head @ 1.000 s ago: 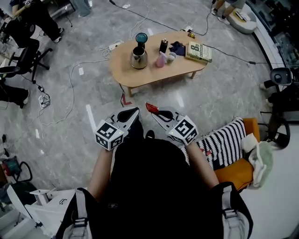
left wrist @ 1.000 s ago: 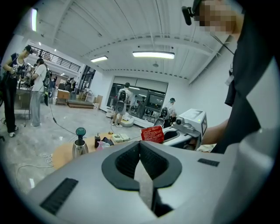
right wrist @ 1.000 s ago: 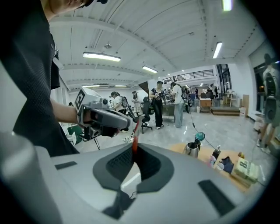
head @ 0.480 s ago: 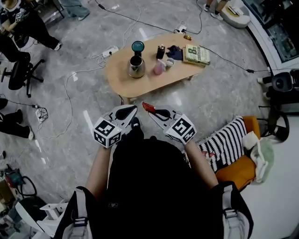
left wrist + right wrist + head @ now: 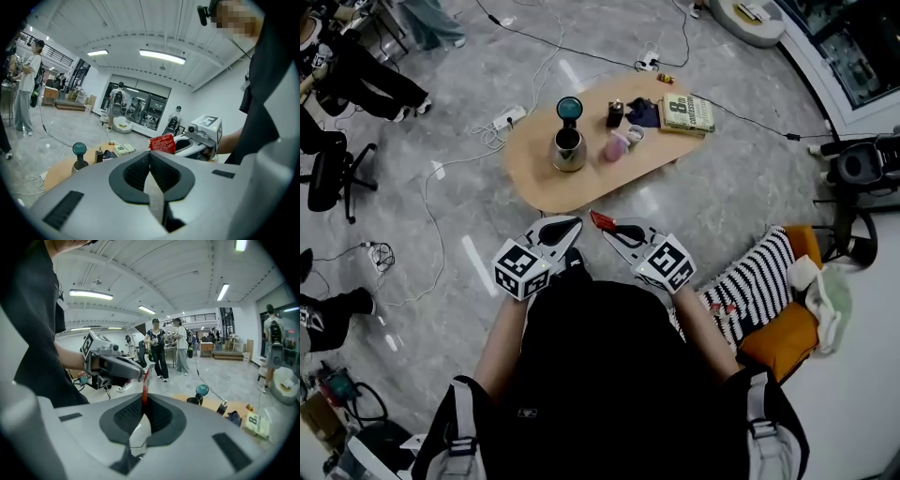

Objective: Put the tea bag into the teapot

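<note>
Head view shows the right gripper [image 5: 606, 228] clamped on the red tea bag [image 5: 599, 220], held up in the air in front of the person. The left gripper [image 5: 574, 225] is just beside it at 9 o'clock. Its jaws are together and nothing shows in them. The teapot [image 5: 568, 148] stands on the counter [image 5: 546, 186] at 12 o'clock from the grippers, well apart from them.

I think the step now is to carry the bag over to the pot. To do it well, the right gripper should keep a firm squeeze so the thin bag does not slip. It should come close, stop right over the pot's mouth, go down a little, and only then let go. The mouth looks dark and open from here, but I am not sure. The left gripper could hold the pot steady.

Now the count. There are two grippers, one tea bag and one teapot. A teal round thing [image 5: 569, 107] sits at 12 o'clock of the pot. There are two cups, a pink cup [image 5: 614, 148] and a white cup [image 5: 635, 134]. There is one dark bottle [image 5: 615, 114], one dark cloth [image 5: 643, 112] and one book [image 5: 687, 112] at the counter's 3 o'clock end.
</note>
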Action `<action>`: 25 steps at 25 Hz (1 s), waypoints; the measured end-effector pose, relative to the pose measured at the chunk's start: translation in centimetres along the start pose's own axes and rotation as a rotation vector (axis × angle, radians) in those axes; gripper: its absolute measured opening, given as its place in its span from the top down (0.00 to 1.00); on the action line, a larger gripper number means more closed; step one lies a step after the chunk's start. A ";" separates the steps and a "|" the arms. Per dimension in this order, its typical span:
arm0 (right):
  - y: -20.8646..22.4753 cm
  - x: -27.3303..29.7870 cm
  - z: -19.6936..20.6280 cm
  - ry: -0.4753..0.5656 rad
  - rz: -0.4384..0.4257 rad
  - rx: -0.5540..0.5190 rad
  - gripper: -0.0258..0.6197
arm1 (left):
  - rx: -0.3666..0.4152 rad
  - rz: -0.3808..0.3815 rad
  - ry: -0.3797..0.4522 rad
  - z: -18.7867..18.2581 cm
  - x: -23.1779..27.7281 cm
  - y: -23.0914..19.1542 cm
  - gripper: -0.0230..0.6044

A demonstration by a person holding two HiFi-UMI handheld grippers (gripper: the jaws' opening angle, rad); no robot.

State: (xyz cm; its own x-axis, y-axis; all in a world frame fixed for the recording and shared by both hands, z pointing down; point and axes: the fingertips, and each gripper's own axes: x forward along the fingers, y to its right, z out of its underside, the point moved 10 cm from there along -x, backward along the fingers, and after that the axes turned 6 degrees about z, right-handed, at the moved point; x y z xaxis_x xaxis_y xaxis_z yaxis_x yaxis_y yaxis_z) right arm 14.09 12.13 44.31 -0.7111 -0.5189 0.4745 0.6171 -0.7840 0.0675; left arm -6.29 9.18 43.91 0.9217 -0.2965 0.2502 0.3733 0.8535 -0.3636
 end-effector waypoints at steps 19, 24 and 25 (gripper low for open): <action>-1.2 8.3 -3.1 -0.045 -0.100 -0.078 0.94 | -0.058 -0.059 0.009 1.4 -5.5 -5.1 0.95; -1.1 10.5 -3.4 -0.062 -0.160 -0.116 0.94 | -0.081 -0.118 0.044 1.7 -6.5 -6.1 0.95; -1.0 10.9 -3.5 -0.065 -0.171 -0.122 0.94 | -0.086 -0.129 0.047 1.7 -6.7 -6.3 0.95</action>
State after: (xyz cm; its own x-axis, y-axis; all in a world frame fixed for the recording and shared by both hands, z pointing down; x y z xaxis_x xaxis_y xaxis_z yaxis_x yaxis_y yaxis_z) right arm 4.52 6.07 46.34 -0.7763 -0.3548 0.5211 0.4410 -0.8963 0.0466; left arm -14.98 6.49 46.10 0.8687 -0.4226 0.2584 0.4946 0.7680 -0.4068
